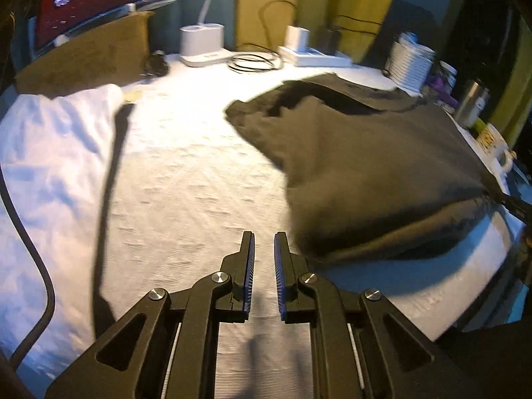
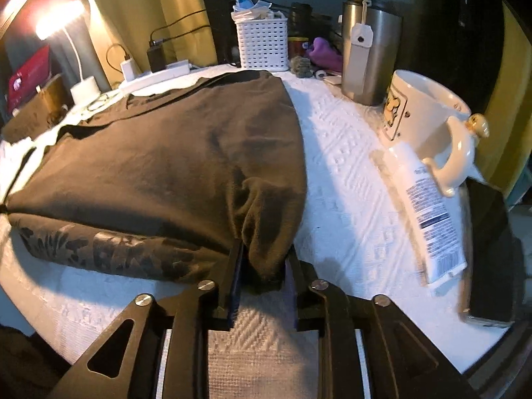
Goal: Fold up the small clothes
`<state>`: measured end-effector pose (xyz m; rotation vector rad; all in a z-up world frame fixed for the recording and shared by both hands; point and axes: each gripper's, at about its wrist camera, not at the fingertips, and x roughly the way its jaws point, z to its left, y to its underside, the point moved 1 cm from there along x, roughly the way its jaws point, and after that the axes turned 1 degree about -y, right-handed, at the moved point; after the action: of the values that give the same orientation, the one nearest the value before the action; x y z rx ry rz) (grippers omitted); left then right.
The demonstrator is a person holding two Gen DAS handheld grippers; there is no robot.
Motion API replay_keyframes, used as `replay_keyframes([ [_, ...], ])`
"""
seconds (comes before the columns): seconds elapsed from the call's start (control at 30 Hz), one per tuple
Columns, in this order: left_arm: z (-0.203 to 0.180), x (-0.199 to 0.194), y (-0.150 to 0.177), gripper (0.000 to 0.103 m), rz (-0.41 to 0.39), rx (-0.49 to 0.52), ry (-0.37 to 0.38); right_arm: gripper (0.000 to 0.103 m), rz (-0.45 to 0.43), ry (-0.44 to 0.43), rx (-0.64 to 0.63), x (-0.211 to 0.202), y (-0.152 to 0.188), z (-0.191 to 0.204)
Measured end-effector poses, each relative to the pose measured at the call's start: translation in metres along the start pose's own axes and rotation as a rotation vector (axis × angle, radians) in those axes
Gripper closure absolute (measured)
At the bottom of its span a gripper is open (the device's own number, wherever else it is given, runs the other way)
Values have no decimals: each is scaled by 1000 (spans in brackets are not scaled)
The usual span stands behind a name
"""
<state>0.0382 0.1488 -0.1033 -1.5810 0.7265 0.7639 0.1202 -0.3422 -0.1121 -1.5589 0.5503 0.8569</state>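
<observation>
Right fingers (image 2: 262, 266) pinch dark shirt (image 2: 166, 153) corner; left fingers (image 1: 264, 259) parted, empty.

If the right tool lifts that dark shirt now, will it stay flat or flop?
Probably flop: the dark shirt is soft cloth, already bunched where the right tool grips its corner. It likely drapes and drags, since most of it lies on the white cover. The folded layer with the print may slide open.
</observation>
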Motion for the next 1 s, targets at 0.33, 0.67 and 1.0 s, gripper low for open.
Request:
replay_keyframes([
  [0.33, 24, 21, -50, 48, -52, -32, 20, 58, -61, 134, -49, -23, -35, -7],
  [0.67, 14, 80, -105, 39, -46, 22, 20, 54, -87, 112, -195, 18, -104, 25],
  [1.0, 12, 115, -117, 26, -8, 33, -26, 32, -63, 66, -223, 91, -179, 11],
])
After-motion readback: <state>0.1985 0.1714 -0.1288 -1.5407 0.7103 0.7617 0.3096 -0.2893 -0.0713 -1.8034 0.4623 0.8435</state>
